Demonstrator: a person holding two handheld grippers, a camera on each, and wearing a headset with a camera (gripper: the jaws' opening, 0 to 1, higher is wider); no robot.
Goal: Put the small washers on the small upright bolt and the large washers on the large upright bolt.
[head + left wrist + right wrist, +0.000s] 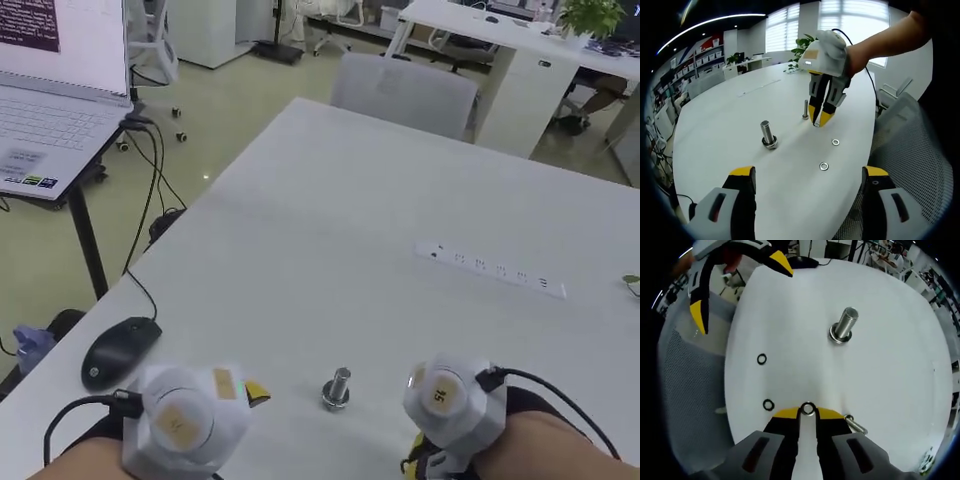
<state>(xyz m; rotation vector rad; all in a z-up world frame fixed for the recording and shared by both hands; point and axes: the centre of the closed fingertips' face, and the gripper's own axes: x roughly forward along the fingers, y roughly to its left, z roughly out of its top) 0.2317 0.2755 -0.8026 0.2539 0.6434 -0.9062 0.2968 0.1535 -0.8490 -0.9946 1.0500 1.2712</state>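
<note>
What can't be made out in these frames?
- Right gripper view: thin silver upright bolt mostly hidden behind a jaw of the right gripper.
- Silver ring washer pinched there: too small to tell small from large.
- Left gripper view: washer count at the base of the thick silver bolt is too small to read.

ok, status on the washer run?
Left gripper open, holding nothing. Right gripper shut on a washer beside the small bolt. Two more washers loose on the table. Nothing in the way.
</note>
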